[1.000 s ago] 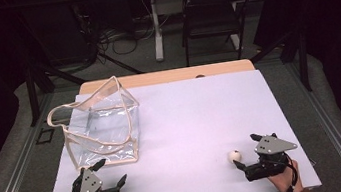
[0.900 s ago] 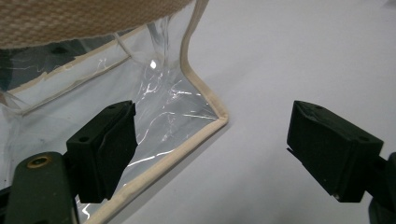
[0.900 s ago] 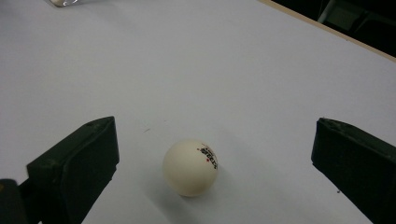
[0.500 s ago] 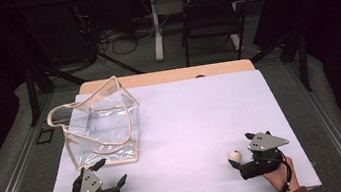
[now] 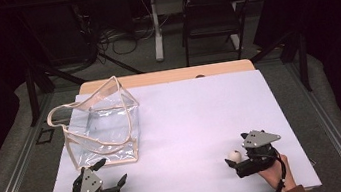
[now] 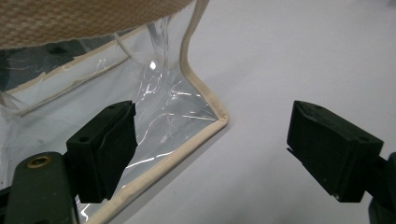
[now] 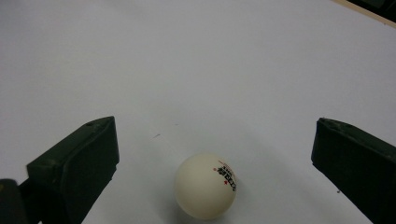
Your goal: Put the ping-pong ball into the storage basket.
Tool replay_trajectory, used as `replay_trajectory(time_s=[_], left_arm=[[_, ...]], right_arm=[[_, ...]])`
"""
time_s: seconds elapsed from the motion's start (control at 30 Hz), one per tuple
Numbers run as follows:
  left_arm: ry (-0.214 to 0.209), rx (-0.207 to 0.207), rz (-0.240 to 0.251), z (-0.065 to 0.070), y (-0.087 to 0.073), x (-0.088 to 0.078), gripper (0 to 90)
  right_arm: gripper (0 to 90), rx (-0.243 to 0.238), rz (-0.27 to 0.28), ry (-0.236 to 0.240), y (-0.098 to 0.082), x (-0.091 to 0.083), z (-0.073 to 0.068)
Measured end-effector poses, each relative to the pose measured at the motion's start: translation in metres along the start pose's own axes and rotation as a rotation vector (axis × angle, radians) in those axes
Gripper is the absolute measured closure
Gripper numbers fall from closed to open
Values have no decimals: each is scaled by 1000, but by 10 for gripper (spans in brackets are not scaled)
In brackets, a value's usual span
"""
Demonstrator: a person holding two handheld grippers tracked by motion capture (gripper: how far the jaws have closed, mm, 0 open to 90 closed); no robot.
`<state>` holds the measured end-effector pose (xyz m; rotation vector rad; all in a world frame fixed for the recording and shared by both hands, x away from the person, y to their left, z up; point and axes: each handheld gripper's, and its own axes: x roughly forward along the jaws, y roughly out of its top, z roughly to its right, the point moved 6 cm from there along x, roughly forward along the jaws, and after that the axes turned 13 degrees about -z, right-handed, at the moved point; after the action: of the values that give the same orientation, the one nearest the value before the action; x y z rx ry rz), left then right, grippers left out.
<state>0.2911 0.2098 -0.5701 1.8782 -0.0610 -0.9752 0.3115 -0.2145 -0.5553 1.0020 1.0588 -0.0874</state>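
The step in hand looks like picking up the ball [image 7: 206, 185] with the right tongs [image 7: 210, 172]. To do it well, I would push the tongs a little further forward so the ball sits squarely between the two jaws, keep them low over the surface [image 5: 201, 117], then close slowly and evenly. A round, light ball will likely roll or squirt out if one jaw touches first, so centring matters more than speed.

The right tongs stand wide open and hold nothing. The ball rests on the surface between the jaws, close to their base, somewhat nearer the left-hand jaw in the right gripper view, touching neither. In the high view it lies just at the tip of the right tongs [image 5: 238, 162].

The left tongs [image 6: 212, 149] are also wide open and empty. The clear bag [image 6: 154, 98] stands just ahead of them, its near bottom corner between the jaws but apart from both; from above the bag [image 5: 100, 128] sits just beyond the left tongs [image 5: 112, 177], well apart from the ball [image 5: 234, 156].
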Motion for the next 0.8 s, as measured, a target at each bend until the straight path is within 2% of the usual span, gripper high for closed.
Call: replay_trajectory(time_s=[0.3,0.8], left_arm=[[-3,-1,-2,0,0,1,160],[-4,-12,4,-1,0,0,160]], right_arm=[[4,23,-34,21,-2,7,3],[0,29,-84,53,-6,18,0]])
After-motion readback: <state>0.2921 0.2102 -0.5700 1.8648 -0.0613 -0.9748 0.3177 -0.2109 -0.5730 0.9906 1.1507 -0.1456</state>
